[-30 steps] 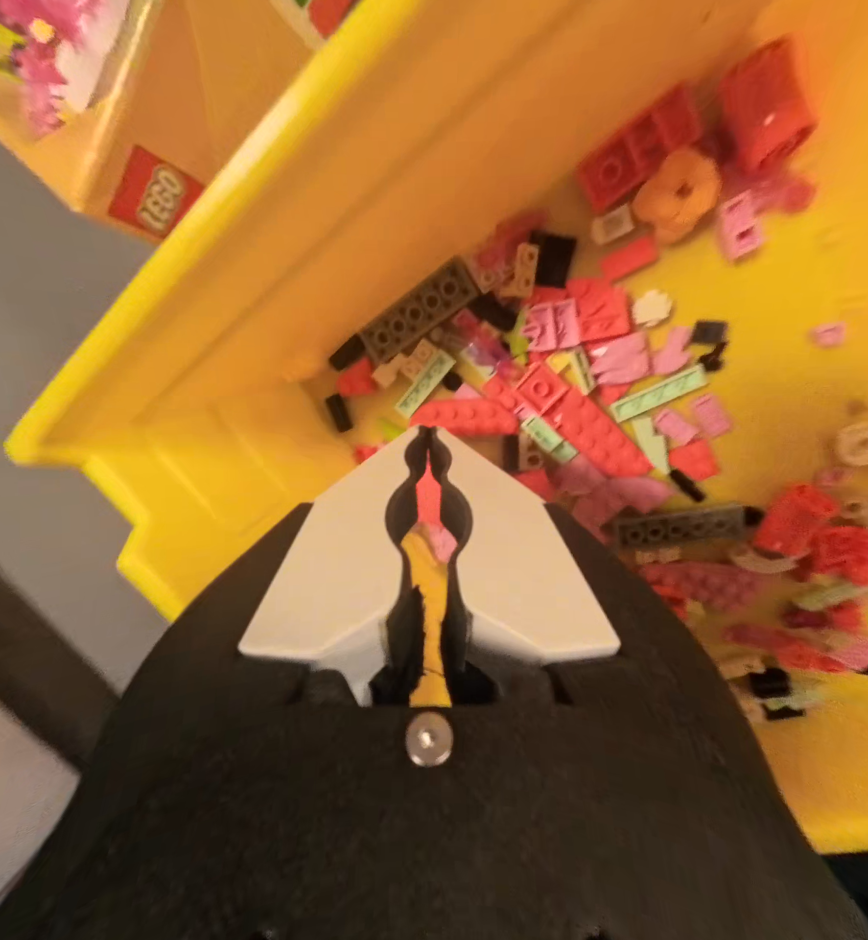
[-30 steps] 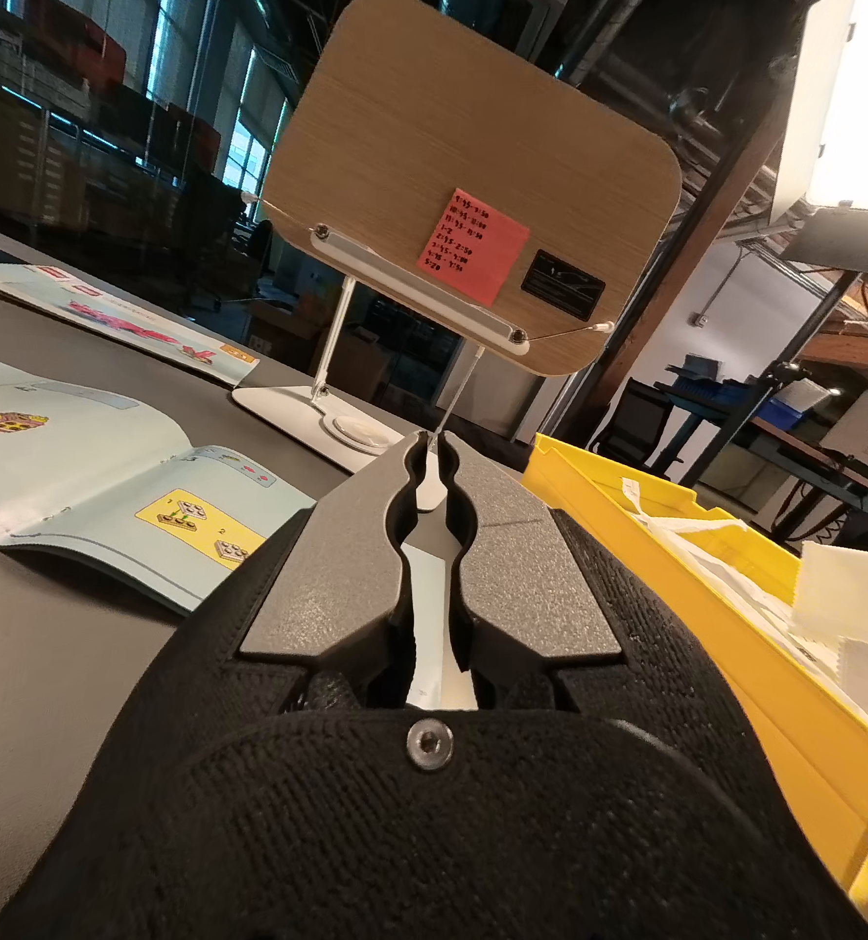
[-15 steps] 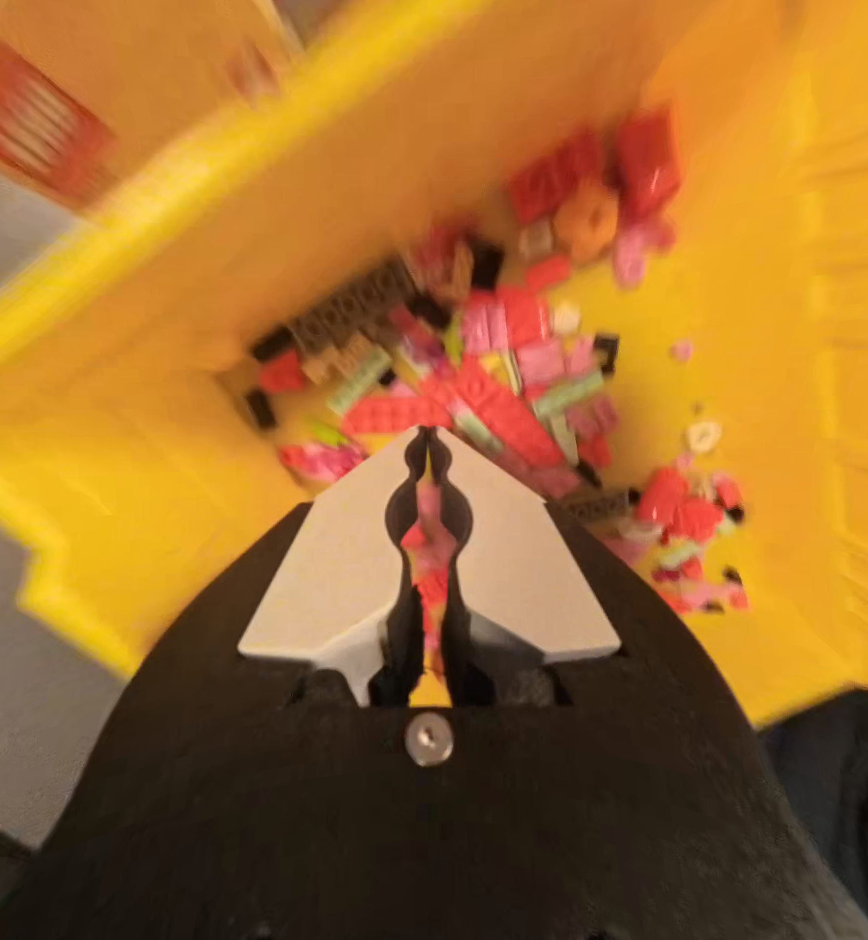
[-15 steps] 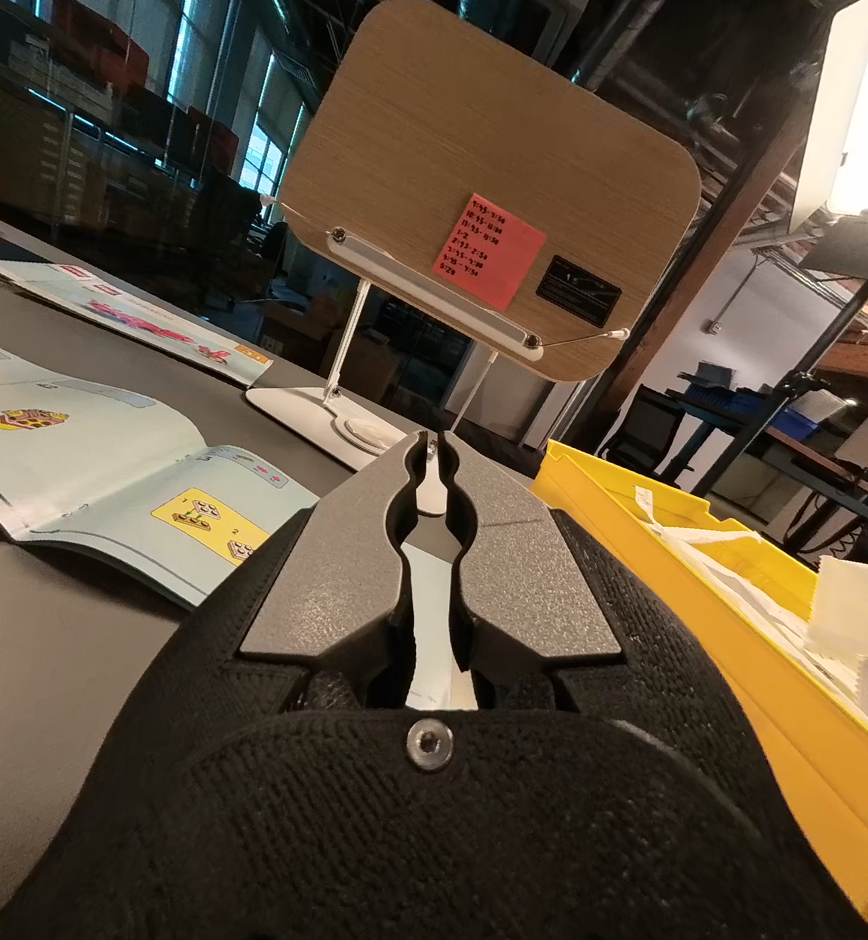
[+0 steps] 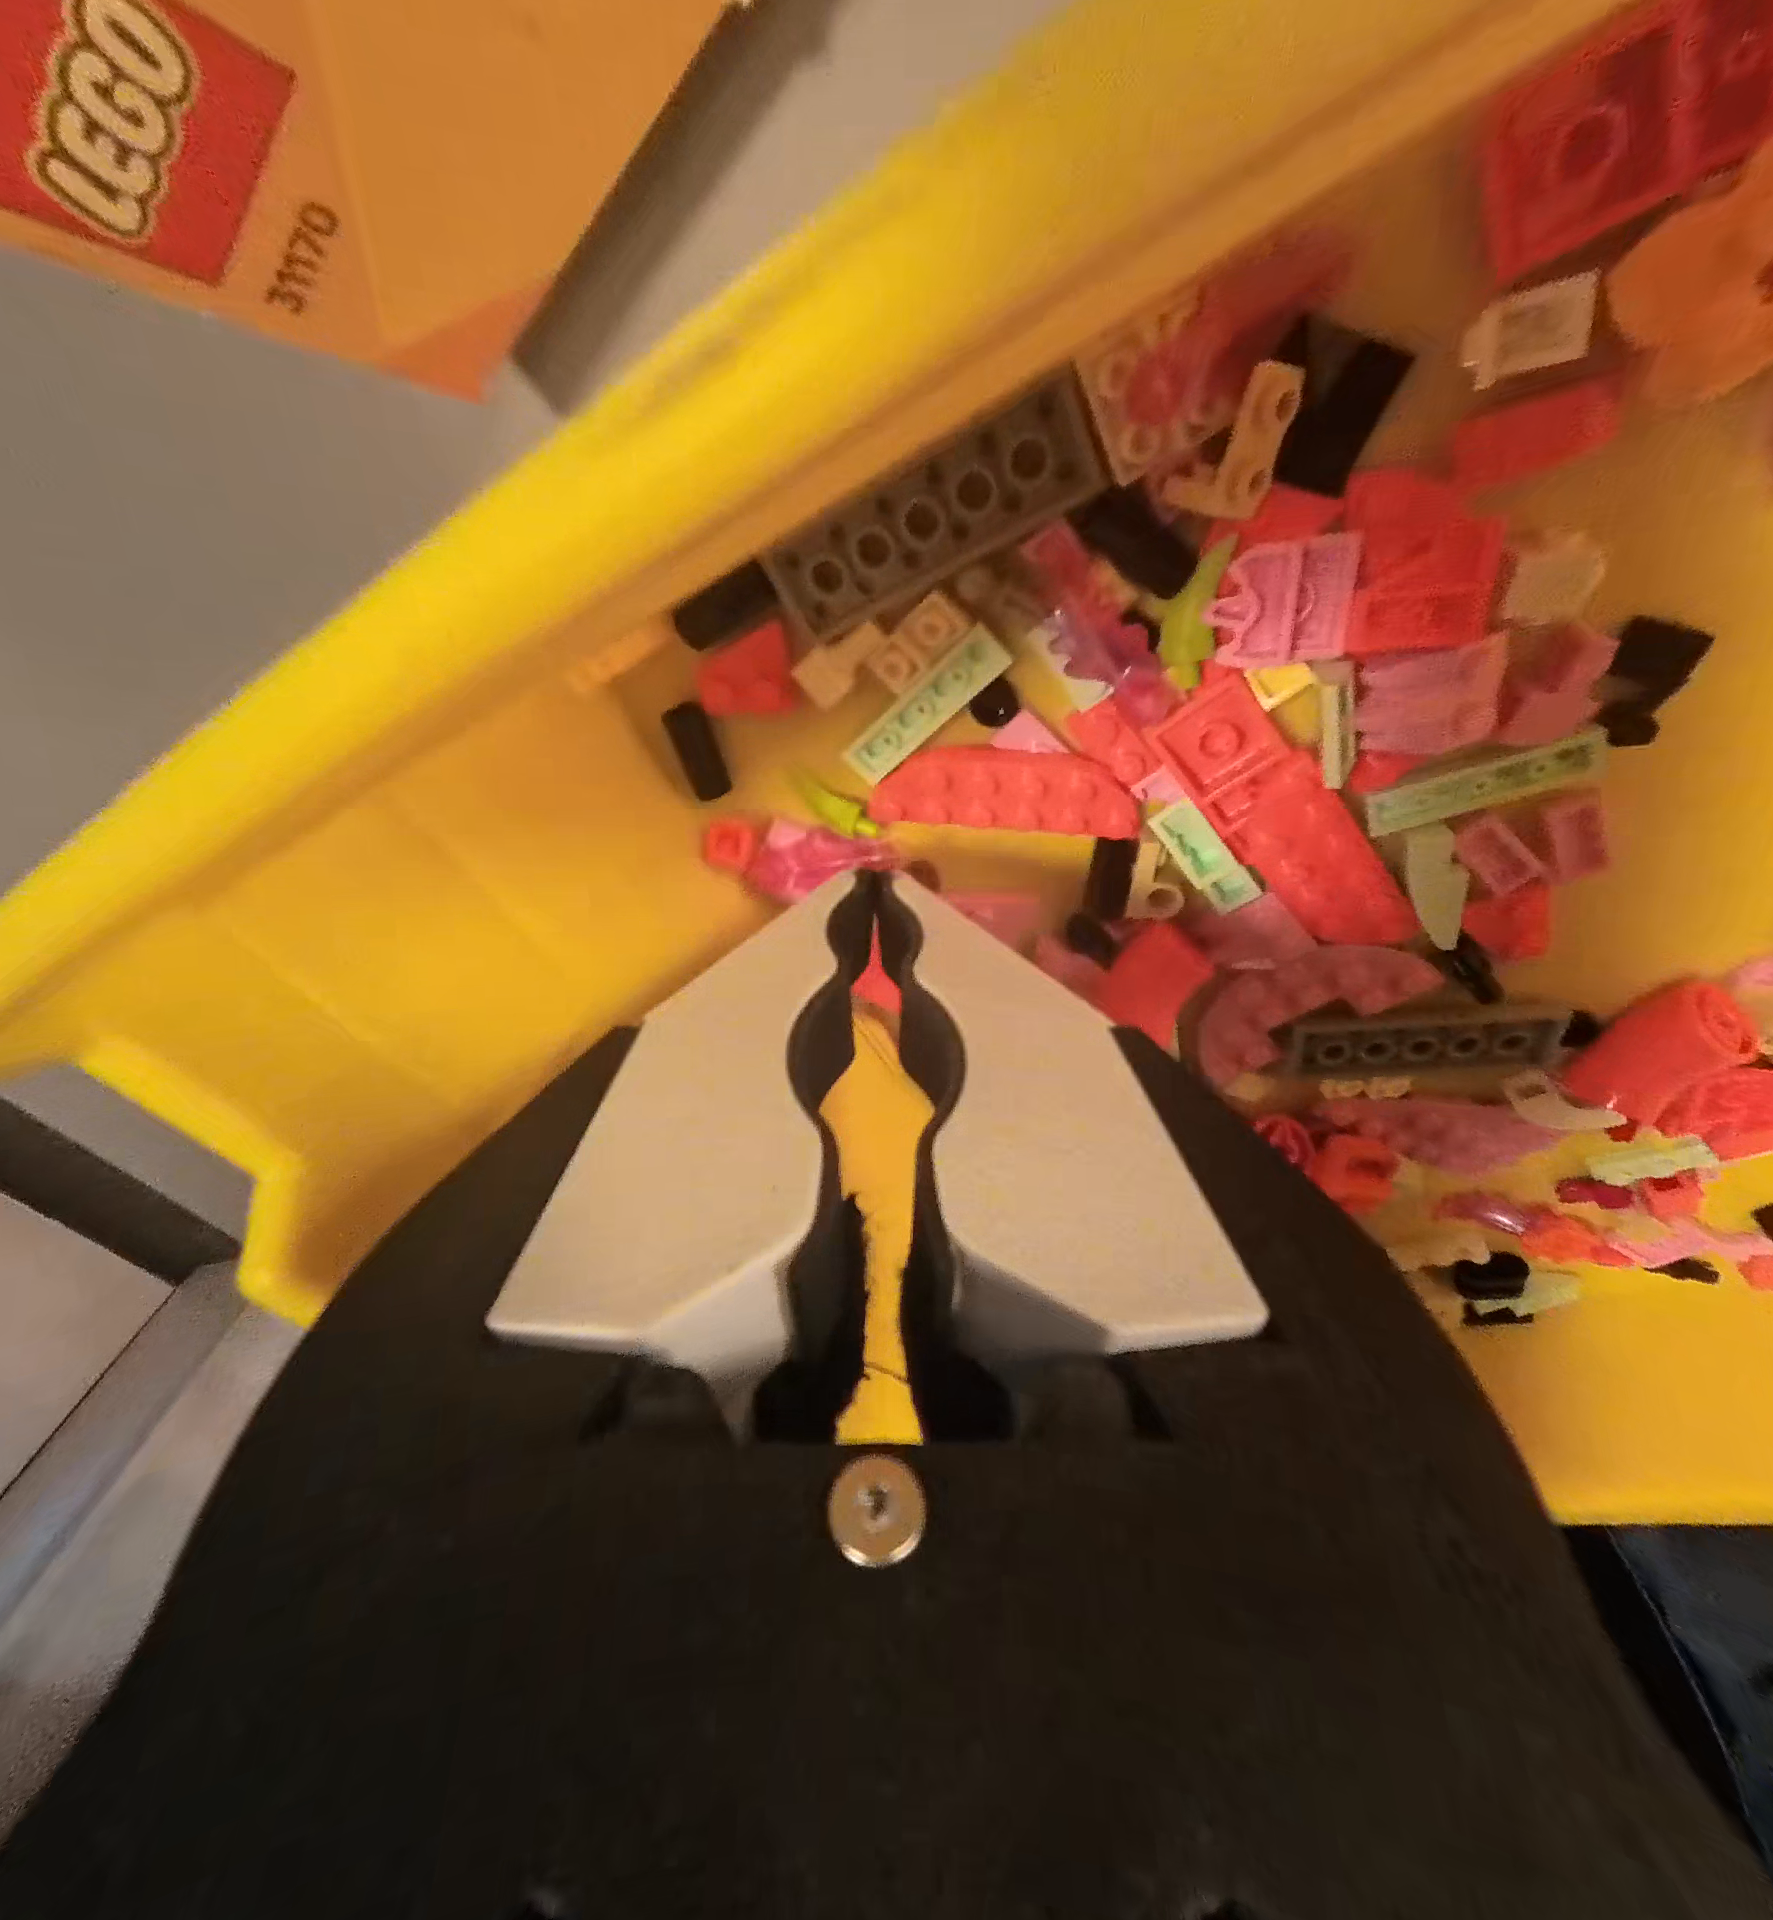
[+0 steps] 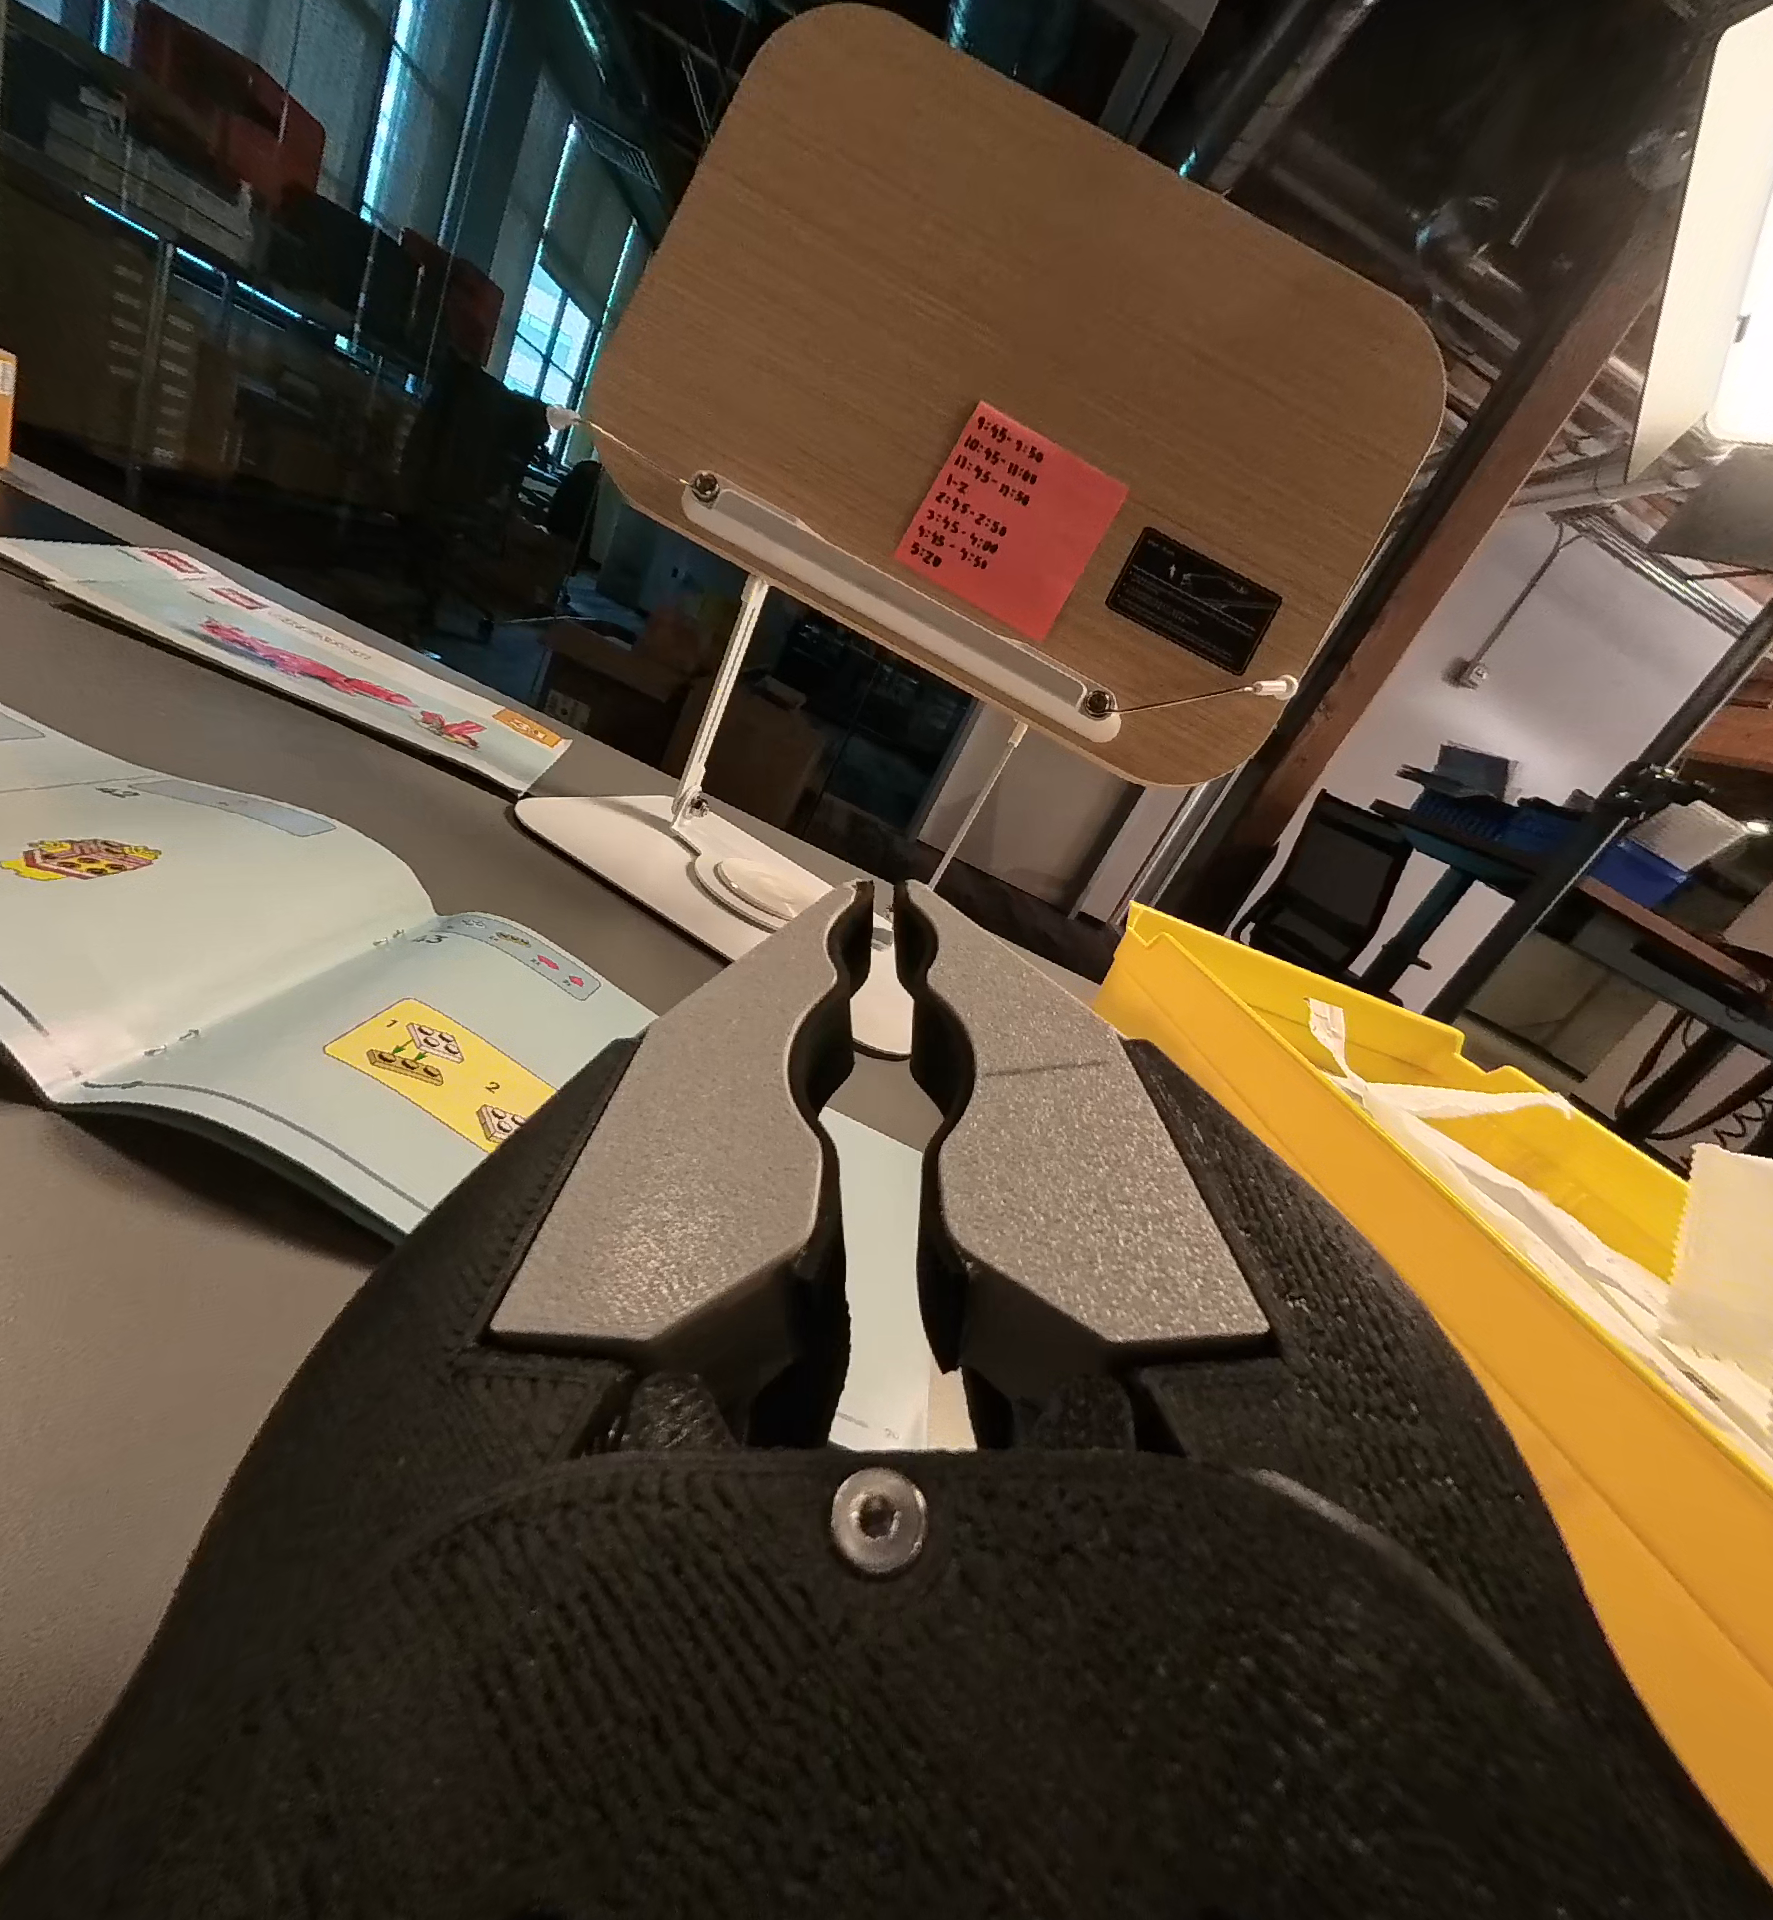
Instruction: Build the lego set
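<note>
The left claw (image 5: pixel 874 881) is seen clenched, its white fingertips meeting with nothing gripped, just over a translucent pink piece (image 5: pixel 809 854) on the floor of a yellow bin (image 5: pixel 362 665). A lime spike (image 5: pixel 840 812) and a long coral plate (image 5: pixel 1001 805) lie just beyond the tips, and a heap of coral, pink, mint and black bricks (image 5: pixel 1308 727) spreads toward the bin's far corner, where a grey holed plate (image 5: pixel 939 520) leans against the wall. An orange box (image 5: pixel 238 156) is seen outside the bin's rim. None of this loose brick heap is shown by the right wrist view.

The right claw (image 6: pixel 887 896) is seen nearly clenched, a thin slit left between its grey tips and nothing in it, held low over a dark bench (image 6: pixel 134 1351). Only here are an open booklet (image 6: pixel 186 966), a second leaflet (image 6: pixel 269 634) toward the far edge, a wooden book stand (image 6: pixel 1017 364) on a white base, and a yellow bin of white bags (image 6: pixel 1484 1195) at the right edge shown.
</note>
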`<state>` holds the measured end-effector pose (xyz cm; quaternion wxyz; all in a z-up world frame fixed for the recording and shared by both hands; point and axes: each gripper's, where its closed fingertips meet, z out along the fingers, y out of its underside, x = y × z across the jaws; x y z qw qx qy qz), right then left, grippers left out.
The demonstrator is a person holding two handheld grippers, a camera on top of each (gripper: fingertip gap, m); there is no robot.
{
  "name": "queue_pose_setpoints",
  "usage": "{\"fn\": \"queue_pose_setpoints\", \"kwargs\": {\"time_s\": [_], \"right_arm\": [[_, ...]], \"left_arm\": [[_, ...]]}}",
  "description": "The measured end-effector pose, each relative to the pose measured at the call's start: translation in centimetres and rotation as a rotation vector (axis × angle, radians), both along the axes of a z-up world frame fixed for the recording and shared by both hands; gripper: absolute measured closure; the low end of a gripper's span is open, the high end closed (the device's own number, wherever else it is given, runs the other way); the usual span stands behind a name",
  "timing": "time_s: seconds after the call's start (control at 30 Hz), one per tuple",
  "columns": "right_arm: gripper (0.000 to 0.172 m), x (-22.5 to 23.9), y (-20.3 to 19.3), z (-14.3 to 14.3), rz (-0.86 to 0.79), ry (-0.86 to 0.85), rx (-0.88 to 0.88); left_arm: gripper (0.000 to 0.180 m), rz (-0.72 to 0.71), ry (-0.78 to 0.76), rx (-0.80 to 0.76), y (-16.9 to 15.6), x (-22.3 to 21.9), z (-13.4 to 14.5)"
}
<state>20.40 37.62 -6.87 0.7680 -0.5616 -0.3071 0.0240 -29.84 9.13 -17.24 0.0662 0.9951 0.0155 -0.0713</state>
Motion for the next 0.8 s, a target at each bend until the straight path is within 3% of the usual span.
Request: {"fn": "queue_pose_setpoints", "kwargs": {"time_s": [0.1, 0.2, 0.23, 0.3, 0.37, 0.53, 0.7, 0.8], "right_arm": [[0.170, 0.0, 0.0, 0.0, 0.003, 0.001, -0.001], [0.170, -0.1, 0.0, 0.0, 0.004, 0.000, -0.001], [0.170, -0.1, 0.0, 0.0, 0.005, 0.000, -0.001], [0.170, -0.1, 0.0, 0.0, 0.005, 0.000, -0.001], [0.170, -0.1, 0.0, 0.0, 0.005, 0.000, -0.001], [0.170, -0.1, 0.0, 0.0, 0.005, 0.001, -0.001], [0.170, -0.1, 0.0, 0.0, 0.006, 0.002, -0.001], [0.170, -0.2, -0.1, 0.0, 0.009, 0.004, -0.002]], "left_arm": [[0.180, 0.024, -0.048, -0.001, -0.2, 0.7, 0.1], [0.180, 0.067, -0.249, 0.029, 0.0, 3.5, -0.1], [0.180, 0.074, -0.232, 0.047, 0.2, 3.2, 0.0], [0.180, 0.045, -0.047, 0.051, -0.1, 0.5, 0.7], [0.180, 0.041, -0.005, 0.049, -0.2, 0.1, 1.1], [0.180, -0.110, 0.214, -0.128, -2.0, -1.7, 1.4], [0.180, -0.152, 0.161, -0.227, -3.3, -0.7, 0.4], [0.180, -0.132, 0.008, -0.120, -2.2, 1.3, -0.4]]}}
